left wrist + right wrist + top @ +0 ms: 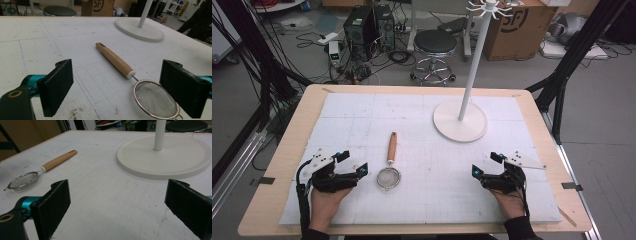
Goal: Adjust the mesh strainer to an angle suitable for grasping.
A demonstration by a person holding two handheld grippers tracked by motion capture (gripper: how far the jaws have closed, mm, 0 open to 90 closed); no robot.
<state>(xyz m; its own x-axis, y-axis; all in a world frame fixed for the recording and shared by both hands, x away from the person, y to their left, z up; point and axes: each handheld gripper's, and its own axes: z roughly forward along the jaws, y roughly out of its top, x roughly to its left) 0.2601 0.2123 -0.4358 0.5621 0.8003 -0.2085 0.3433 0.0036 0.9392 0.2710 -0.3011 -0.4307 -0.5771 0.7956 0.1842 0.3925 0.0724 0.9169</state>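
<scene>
A small metal mesh strainer (388, 178) with a wooden handle (392, 146) lies flat on the white mat, handle pointing away from me. In the left gripper view its bowl (155, 100) sits just in front of the right jaw, with the handle (115, 60) running up and left. My left gripper (352, 163) rests on the mat just left of the strainer, open, nothing between its jaws. My right gripper (486, 165) rests at the front right, open and empty. The right gripper view shows the strainer (23, 181) far to the left.
A white hanging stand with a round base (460, 121) and a tall pole (474, 65) stands at the back right of the mat (422, 200). Its base (165, 157) lies straight ahead in the right gripper view. A stool and boxes stand on the floor beyond the table.
</scene>
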